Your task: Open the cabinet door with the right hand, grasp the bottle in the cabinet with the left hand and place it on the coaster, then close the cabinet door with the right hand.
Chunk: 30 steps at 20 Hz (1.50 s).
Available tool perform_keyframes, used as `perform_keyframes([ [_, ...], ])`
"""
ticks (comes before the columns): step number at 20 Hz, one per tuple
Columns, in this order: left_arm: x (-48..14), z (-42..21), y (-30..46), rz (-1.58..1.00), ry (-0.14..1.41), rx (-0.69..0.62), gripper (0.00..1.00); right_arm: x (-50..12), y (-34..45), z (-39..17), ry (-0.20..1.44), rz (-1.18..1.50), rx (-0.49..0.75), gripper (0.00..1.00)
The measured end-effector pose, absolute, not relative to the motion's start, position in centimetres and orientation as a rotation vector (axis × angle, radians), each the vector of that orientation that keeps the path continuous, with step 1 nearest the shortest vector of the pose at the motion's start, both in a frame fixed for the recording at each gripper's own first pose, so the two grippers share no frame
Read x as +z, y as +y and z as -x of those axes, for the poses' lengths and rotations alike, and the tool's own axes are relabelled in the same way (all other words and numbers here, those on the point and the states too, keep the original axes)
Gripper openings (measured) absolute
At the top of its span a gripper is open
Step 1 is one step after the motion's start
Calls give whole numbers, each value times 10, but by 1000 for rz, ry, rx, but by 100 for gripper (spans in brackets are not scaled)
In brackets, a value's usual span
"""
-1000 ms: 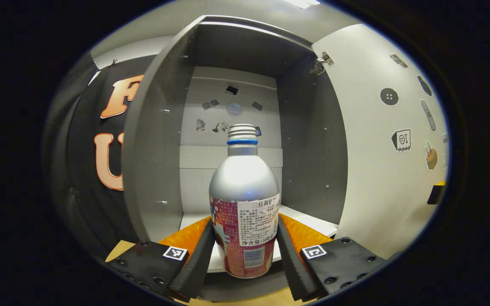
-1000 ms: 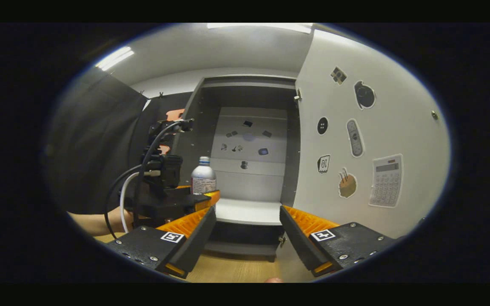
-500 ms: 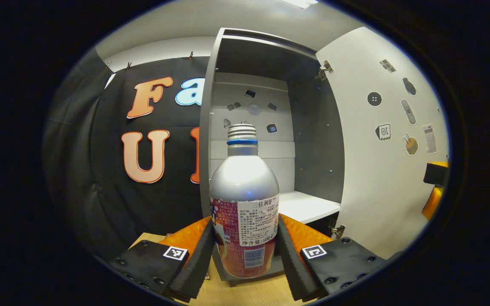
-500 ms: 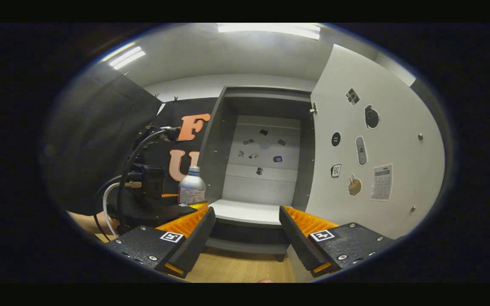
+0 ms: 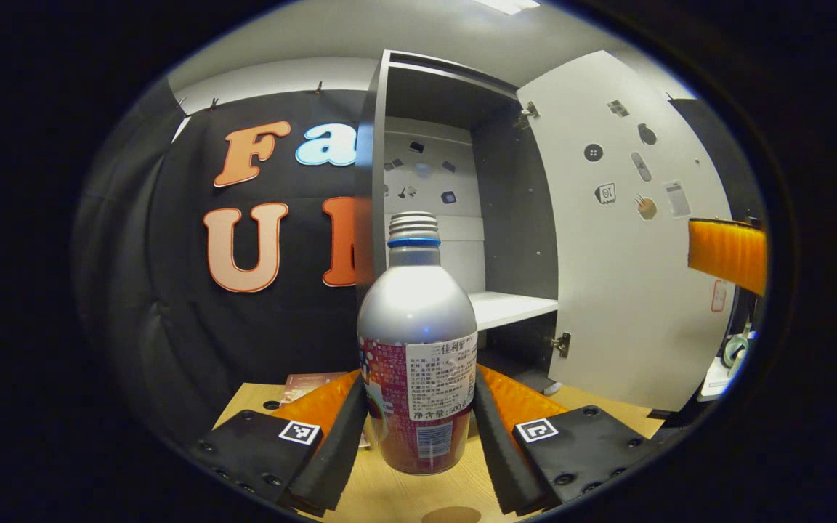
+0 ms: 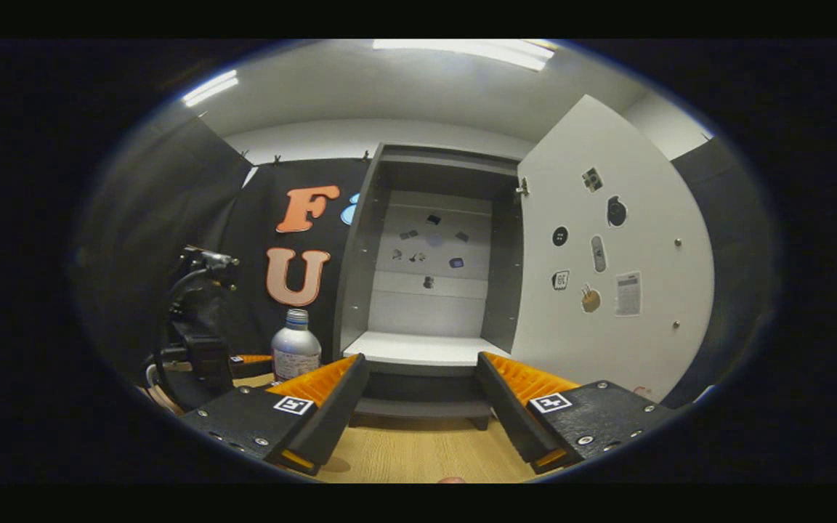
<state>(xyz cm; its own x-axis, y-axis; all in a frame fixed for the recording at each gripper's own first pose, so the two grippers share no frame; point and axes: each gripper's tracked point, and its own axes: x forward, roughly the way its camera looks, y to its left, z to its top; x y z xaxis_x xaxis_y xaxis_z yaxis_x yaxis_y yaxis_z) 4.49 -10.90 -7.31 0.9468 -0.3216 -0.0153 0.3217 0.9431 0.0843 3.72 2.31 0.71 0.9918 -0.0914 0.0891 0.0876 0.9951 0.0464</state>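
L gripper (image 5: pixel 418 436) pinching bottle (image 5: pixel 418 356) low on the body, both pads on the label band, bottle upright, cap end up. Bottle is out of the cabinet (image 5: pixel 455 218), in front of its left side panel, above the wood table (image 5: pixel 418 494). Coaster-like brown disc edge (image 5: pixel 451 516) at bottom of left gripper view, just below bottle; can't confirm it's the coaster. Flat reddish item (image 5: pixel 309 385) on table behind L finger. Cabinet shelf (image 6: pixel 422 347) bare. Door (image 6: pixel 611 261) swung wide open to the right, stickers on inner face. R gripper (image 6: pixel 422 407) fingers spread, holding nothing, facing cabinet, well apart from door. In right gripper view the bottle (image 6: pixel 296 352) sits left of cabinet
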Motion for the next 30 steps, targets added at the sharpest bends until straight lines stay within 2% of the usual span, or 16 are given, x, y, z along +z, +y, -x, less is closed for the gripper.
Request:
perform_keyframes([
  [6,-123,-19,-111,-83,-29,-367,84,-17,3,-2,-25,-96,-195,93],
  [13,-196,-9,-119,-85,-14,-361,83,-30,-21,17,-27,-38,-237,93],
  [19,-250,-5,-118,-78,-5,-323,83,-47,-13,23,-27,-69,-217,93],
  [24,-292,2,-117,-37,67,-303,84,-75,-3,23,58,-63,-182,93],
  [30,-308,3,-118,-24,78,-288,84,-86,5,24,80,-43,-154,93],
])
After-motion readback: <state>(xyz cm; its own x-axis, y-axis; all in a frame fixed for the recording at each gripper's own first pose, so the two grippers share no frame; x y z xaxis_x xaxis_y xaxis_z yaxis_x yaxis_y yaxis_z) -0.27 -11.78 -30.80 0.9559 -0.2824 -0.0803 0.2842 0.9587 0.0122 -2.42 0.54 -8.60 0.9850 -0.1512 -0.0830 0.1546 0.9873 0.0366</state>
